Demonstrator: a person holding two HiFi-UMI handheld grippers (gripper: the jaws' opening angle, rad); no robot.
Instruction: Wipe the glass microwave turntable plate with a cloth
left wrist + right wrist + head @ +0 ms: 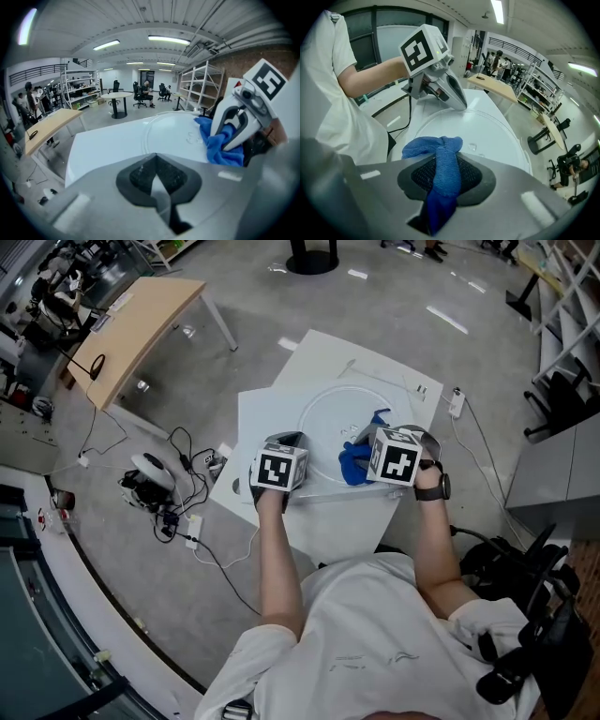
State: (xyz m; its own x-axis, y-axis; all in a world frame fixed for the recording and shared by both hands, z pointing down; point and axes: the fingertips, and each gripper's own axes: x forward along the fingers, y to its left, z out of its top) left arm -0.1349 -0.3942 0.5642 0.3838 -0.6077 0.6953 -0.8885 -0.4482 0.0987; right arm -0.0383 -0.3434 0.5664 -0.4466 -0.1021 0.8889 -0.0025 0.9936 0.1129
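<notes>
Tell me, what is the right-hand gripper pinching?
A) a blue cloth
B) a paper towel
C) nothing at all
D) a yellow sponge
A: the right gripper view shows a blue cloth clamped in the jaws of the right gripper, bunched up just over the glass plate.

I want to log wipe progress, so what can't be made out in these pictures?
- Whether the left gripper pinches the rim of the glass plate: left gripper view, only a pale sliver between near-closed jaws.
- Plate's near-right edge: head view, hidden by the right gripper and its blue cloth.
- Smears on the glass: too faint, every view.
</notes>
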